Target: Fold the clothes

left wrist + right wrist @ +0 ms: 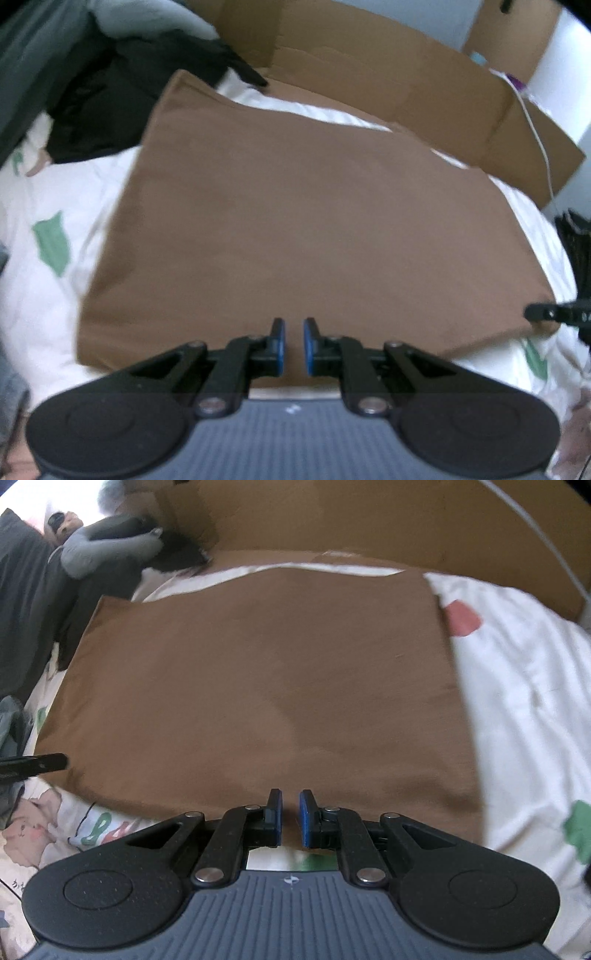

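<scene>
My left gripper [294,345] hangs over the near edge of the brown folded garment [303,229]. Jaws nearly together, a narrow gap between the blue pads [280,347]; brown cloth shows through the gap, but I cannot tell whether any fabric is pinched. My right gripper [290,821] stands the same way over the near edge of the same garment [258,686]: pads [306,821] close, small gap, grip on cloth not discernible.

The garment lies flat as a smooth rectangle on a white bedsheet [51,295] printed with green shapes [51,245] and, in the right view, a red patch [463,620].

In the left view the tip of my right gripper shows at the garment's near right corner. In the right view the tip of my left gripper shows at the near left corner.

Beyond the garment: flattened cardboard [406,70], a white cable [539,140] across it, and a heap of dark clothes [107,107] at far left. Both views are motion-blurred.
</scene>
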{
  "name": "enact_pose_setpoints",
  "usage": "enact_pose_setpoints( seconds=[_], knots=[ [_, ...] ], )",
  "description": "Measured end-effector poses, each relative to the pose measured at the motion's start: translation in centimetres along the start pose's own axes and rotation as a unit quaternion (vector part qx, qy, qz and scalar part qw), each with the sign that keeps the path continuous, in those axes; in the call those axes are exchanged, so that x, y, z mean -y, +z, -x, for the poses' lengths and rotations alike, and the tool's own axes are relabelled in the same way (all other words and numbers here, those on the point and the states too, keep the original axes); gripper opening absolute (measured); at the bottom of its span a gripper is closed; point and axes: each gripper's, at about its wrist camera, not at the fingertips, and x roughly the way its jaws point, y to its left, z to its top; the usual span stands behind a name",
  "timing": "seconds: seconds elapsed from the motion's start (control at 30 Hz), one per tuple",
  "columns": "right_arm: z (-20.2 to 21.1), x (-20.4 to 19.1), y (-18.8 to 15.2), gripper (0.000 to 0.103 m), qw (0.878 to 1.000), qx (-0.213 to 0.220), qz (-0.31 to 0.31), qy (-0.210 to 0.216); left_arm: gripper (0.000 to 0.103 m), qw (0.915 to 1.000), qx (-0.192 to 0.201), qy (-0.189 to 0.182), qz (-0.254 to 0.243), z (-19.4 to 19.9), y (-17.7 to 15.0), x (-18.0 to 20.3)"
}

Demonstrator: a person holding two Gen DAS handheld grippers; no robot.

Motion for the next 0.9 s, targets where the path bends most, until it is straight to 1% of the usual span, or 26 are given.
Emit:
enact_pose_setpoints(
  seconds=[0.23, 0.33, 0.43, 0.5, 0.53, 0.57, 0.6, 0.73, 0.77, 0.8, 0.83, 0.9],
  knots=[
    [-1.9, -3.7, -0.5, 0.01, 0.999, -0.029, 0.037, 0.023, 0.011, 0.9999, -0.011, -0.01, -0.008, -1.3, -0.6, 3.4],
    [-2.2, -4.4, -0.4, 0.01, 0.998, -0.033, 0.041, 0.028, 0.016, 0.9996, -0.014, -0.019, -0.016, -1.8, -0.8, 4.7],
    [-2.6, -5.2, -0.1, 0.01, 0.998, -0.032, 0.043, 0.035, 0.018, 0.999, -0.014, -0.02, -0.036, -2.2, -0.8, 5.9],
    [-2.9, -6.0, 0.2, 0.01, 0.997, -0.031, 0.053, 0.044, 0.018, 0.9988, -0.017, -0.029, -0.036, -2.4, -0.9, 6.3],
    [-3.1, -6.4, 0.4, 0.014, 0.997, -0.031, 0.058, 0.047, 0.019, 0.9987, -0.018, -0.033, -0.036, -2.6, -0.9, 6.5],
    [-3.3, -6.7, 0.5, 0.014, 0.996, -0.032, 0.061, 0.05, 0.019, 0.9985, -0.019, -0.036, -0.037, -2.7, -0.9, 6.8],
    [-3.6, -7.1, 0.6, 0.014, 0.996, -0.033, 0.064, 0.053, 0.022, 0.9983, -0.021, -0.037, -0.041, -3.0, -0.9, 7.0],
    [-4.2, -8.4, 0.6, 0.014, 0.994, -0.038, 0.085, 0.062, 0.029, 0.9973, -0.021, -0.027, -0.066, -3.4, -1.2, 8.0],
    [-4.2, -8.6, 0.5, 0.014, 0.993, -0.038, 0.091, 0.062, 0.03, 0.9972, -0.019, -0.023, -0.068, -3.5, -1.2, 7.9],
    [-4.2, -8.6, 0.4, 0.014, 0.993, -0.037, 0.096, 0.06, 0.031, 0.9975, -0.019, -0.009, -0.067, -3.5, -1.2, 7.8],
    [-4.1, -8.5, 0.3, 0.019, 0.993, -0.036, 0.097, 0.056, 0.034, 0.9977, -0.018, 0.004, -0.065, -3.5, -1.3, 7.7],
    [-3.9, -7.9, 0.1, 0.024, 0.995, -0.033, 0.087, 0.041, 0.035, 0.9982, -0.018, 0.019, -0.054, -3.5, -1.4, 7.0]
  ],
)
